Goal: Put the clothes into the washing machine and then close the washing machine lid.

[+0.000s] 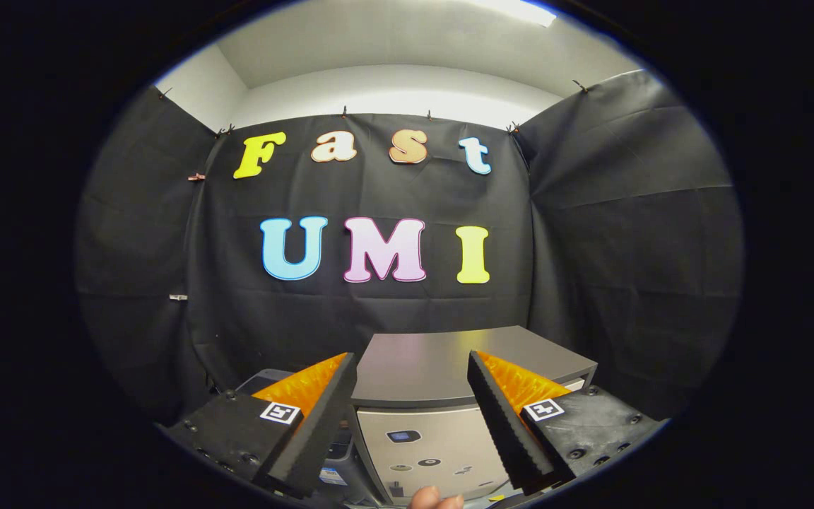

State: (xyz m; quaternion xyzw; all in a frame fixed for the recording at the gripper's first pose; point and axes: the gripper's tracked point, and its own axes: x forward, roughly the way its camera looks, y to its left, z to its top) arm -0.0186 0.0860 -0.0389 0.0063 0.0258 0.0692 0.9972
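Fingertips [435, 499] of a person's hand sit nearest us, just ahead of and between the two fingers of the gripper [414, 431], which stand spread wide with nothing between them. Beyond them we record the washing machine [428, 442], a pale-fronted box with a small control panel [404, 436] on its face and a flat dark lid [449, 364] lying down flush on top. No clothes are identifiable to us, so we cannot judge whether they are inside under that lid or elsewhere below our sight; the scene fits either. A darker appliance [266, 382] stands just beside the machine's left edge. In our judgement, any work at the lid is best done squarely at its front edge, with the fingers kept level so neither scrapes the top. Room is open above the lid; the black cloth wall [379, 311] hangs close behind its rear edge and near its right corner, which limits any swing backward.
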